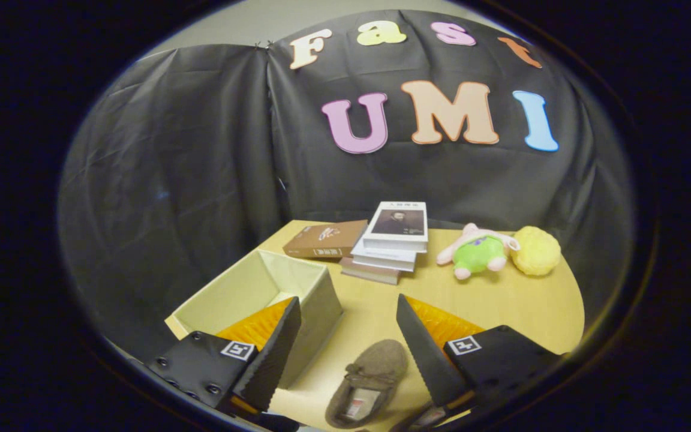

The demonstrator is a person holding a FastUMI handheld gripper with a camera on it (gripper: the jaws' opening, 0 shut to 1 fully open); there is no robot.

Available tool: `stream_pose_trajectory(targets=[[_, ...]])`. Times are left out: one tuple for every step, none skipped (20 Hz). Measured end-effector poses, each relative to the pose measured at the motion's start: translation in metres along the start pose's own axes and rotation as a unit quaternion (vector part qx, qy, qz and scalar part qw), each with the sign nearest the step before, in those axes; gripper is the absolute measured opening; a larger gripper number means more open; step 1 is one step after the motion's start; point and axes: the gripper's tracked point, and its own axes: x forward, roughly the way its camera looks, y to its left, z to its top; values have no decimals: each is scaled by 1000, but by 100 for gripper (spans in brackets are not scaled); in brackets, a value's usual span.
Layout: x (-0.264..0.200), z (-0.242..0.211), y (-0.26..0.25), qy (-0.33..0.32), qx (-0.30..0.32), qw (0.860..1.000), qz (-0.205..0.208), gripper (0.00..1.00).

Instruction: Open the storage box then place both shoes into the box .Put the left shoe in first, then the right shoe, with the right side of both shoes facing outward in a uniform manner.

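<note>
Shoe (369, 381) lies between open claw (348, 318), second perhaps hidden.

table (501, 306) | box (315, 300) | shoe (369, 381) | books (381, 246) | plush toy (480, 252) | yellow ball (536, 251)

Well beyond the fingers, a brown book (325, 239) lies flat on the yellow table (519, 306), touching a stack of books (388, 245). Off to the right sit a pink-and-green plush toy (478, 250) and a yellow fuzzy ball (536, 251), side by side.
</note>
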Motion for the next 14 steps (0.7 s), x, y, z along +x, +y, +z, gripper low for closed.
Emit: stream_pose_trajectory(targets=[[-1,-9,-9,8,0,1000,-6,100],[-2,-18,-14,17,0,1000,-10,100],[-3,-28,-22,26,1,1000,-14,100],[-3,-37,-27,36,3,999,-17,100],[-4,-47,-32,46,6,999,-19,100],[-3,-57,-36,56,8,998,-20,100],[-3,-65,-39,65,9,998,-20,100],[-3,-78,-48,74,8,997,-19,100],[-2,-87,-50,84,8,996,-18,100],[-2,-95,-52,94,8,995,-17,100],[-2,-104,-53,105,7,994,-15,100],[-2,-115,-53,120,6,993,-9,100],[-2,-126,-53,134,4,991,-5,100],[-2,-135,-53,146,2,989,-1,100]])
